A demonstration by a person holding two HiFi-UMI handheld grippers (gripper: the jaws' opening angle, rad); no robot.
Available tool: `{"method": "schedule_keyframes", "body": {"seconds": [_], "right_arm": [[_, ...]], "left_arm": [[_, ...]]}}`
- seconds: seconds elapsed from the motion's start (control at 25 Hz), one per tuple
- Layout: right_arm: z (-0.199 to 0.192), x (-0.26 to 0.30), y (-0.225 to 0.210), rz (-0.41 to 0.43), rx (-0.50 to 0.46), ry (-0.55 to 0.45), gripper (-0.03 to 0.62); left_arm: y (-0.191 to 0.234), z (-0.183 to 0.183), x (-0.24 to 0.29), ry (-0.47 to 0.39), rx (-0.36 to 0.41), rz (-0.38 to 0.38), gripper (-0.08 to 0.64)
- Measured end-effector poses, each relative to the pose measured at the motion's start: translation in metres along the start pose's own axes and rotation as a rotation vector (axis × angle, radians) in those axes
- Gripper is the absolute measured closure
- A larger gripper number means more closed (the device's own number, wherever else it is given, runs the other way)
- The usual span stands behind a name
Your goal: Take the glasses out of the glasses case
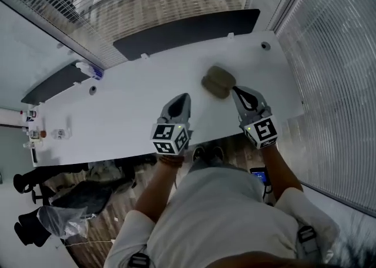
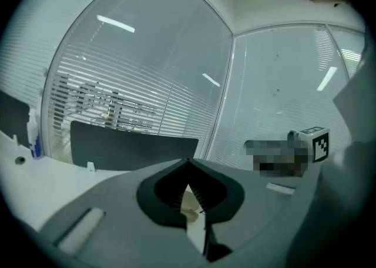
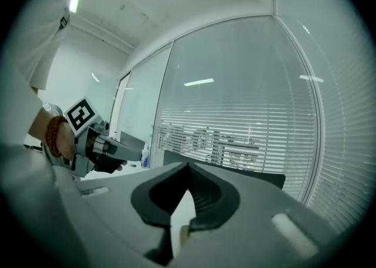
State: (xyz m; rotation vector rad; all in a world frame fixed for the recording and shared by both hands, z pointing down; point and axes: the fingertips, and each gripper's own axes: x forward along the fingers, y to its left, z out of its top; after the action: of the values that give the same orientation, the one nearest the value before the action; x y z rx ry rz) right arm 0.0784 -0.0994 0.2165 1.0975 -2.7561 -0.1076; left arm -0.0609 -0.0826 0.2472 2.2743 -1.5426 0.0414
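Note:
A closed olive-grey glasses case [image 1: 218, 81] lies on the white table [image 1: 129, 114], towards its right part. My left gripper [image 1: 181, 97] is held up above the table, to the left of the case, its jaws shut and empty. My right gripper [image 1: 236, 90] hovers just right of the case, raised off the table, jaws shut with nothing in them. In the left gripper view the jaws [image 2: 189, 164] meet at the tips and point level at the glass wall. The right gripper view shows the same shut jaws [image 3: 188, 170], with the left gripper [image 3: 94, 143] at the left. No glasses are visible.
A dark screen [image 1: 188, 32] runs along the table's far edge, with blinds and glass walls behind. A small bottle [image 1: 91, 70] stands at the back left, and small items [image 1: 41, 134] sit at the left end. Office chairs and a bag [image 1: 59, 214] are on the floor at left.

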Motion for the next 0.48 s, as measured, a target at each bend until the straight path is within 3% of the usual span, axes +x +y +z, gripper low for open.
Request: {"method": "schedule_keyframes", "body": {"seconds": [0.48], "right_arm": [[0.067,0.008,0.048,0.134,0.030,-0.097,0.591]], "left_arm": [[-0.007,0.056,-0.053,-0.124,0.074,0.036,0.558]]}}
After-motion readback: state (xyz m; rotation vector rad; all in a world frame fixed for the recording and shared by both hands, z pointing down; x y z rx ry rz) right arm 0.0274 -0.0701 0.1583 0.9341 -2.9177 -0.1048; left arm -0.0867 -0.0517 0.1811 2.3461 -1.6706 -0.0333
